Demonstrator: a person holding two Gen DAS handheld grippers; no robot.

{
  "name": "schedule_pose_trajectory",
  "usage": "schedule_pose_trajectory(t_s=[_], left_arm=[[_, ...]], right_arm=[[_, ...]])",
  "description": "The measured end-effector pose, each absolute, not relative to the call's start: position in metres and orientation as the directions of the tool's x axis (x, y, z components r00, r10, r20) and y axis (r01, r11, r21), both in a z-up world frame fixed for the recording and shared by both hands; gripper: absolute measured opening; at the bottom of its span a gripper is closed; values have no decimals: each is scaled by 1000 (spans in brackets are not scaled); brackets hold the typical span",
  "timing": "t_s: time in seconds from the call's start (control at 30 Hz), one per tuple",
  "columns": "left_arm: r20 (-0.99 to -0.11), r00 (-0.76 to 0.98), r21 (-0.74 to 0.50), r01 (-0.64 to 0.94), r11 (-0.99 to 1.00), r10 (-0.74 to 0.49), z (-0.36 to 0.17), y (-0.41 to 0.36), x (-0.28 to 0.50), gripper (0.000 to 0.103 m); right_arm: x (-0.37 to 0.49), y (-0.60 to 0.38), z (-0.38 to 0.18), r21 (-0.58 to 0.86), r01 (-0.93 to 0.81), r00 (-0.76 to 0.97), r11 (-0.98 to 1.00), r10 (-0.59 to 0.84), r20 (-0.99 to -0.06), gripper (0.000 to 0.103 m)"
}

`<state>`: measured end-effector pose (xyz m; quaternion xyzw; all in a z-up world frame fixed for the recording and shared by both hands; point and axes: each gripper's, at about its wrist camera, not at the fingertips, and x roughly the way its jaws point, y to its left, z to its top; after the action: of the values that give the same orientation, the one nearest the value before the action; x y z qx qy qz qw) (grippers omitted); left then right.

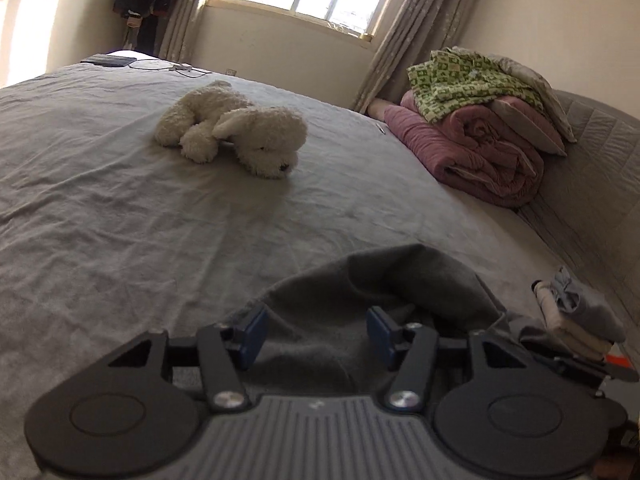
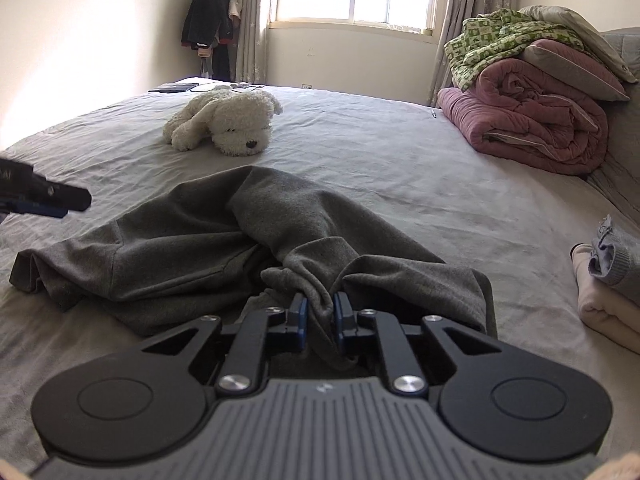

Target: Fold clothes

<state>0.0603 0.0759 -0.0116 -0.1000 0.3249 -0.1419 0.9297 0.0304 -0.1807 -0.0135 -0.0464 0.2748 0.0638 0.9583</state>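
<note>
Low in the right wrist view, the right gripper (image 2: 320, 316) pinches a bunched fold of the grey garment (image 2: 192, 248) between its blue pads (image 2: 301, 312). From there the cloth spreads up and left across the grey bedsheet (image 2: 400, 168), crumpled. In the left wrist view the left gripper (image 1: 316, 332) stands spread, pads clear of the cloth, with the garment's humped edge lying between and just beyond its fingers. At the right edge sit folded clothes (image 2: 608, 284). Farther up lies a white plush dog (image 2: 228, 124), with rolled pink bedding (image 2: 532, 120) at the upper right.
</note>
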Motion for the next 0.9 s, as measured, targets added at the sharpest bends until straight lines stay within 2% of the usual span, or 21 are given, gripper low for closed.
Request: schedule_pose_trajectory(t_s=[0.2, 0.43, 0.57, 0.6, 0.67, 0.7, 0.9], left_arm=[[-639, 716, -42, 334, 942, -282, -33, 39, 62, 62], [-693, 690, 77, 358, 931, -208, -52, 23, 67, 59], [-693, 688, 38, 334, 942, -216, -49, 26, 67, 28], [-692, 689, 33, 327, 944, -214, -48, 26, 67, 18], [-685, 698, 22, 306, 952, -208, -44, 28, 67, 6], [-679, 705, 14, 292, 956, -206, -42, 29, 66, 5], [-620, 751, -77, 230, 970, -227, -21, 46, 60, 4]], right_arm=[[32, -193, -3, 0, -109, 851, 994, 94, -517, 13], [36, -206, 1, 46, -91, 833, 995, 102, -544, 13], [36, -206, -1, 59, -108, 809, 992, 122, -575, 17], [35, -206, -1, 65, -112, 807, 992, 129, -576, 23], [32, -206, 0, 67, -115, 807, 991, 132, -575, 32], [30, -207, 1, 68, -117, 812, 991, 135, -568, 37], [21, -202, 7, 97, -183, 821, 978, 207, -533, 37]])
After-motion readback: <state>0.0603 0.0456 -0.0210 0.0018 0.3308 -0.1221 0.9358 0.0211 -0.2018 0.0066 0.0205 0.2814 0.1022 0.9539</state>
